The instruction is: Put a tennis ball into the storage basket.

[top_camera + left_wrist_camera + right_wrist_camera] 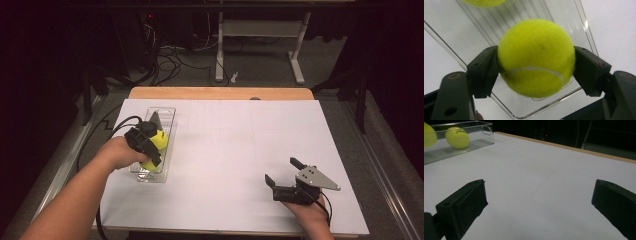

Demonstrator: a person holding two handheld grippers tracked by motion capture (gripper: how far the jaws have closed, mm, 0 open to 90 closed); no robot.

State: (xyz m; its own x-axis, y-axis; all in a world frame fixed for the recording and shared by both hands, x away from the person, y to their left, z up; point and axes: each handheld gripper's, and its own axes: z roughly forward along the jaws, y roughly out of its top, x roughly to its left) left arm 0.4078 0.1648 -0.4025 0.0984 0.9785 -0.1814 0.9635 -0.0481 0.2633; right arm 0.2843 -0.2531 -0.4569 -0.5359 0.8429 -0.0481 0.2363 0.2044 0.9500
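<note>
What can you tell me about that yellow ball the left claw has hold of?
It is a fuzzy yellow-green tennis ball with a curved white seam and a small dark speck on its felt. The left gripper clamps it from both sides, black pads pressed into the nap. It sits over the clear plastic tray at the table's left, where a second ball lies.

We note the tennis ball (536, 57): fuzzy yellow felt, matt, with a smooth white seam. The bin (564, 20) is clear glossy plastic with a ribbed floor. The left gripper (535, 71) has matt black plastic jaws. The table (240, 145) has a smooth matt white top and a wooden far edge.
</note>
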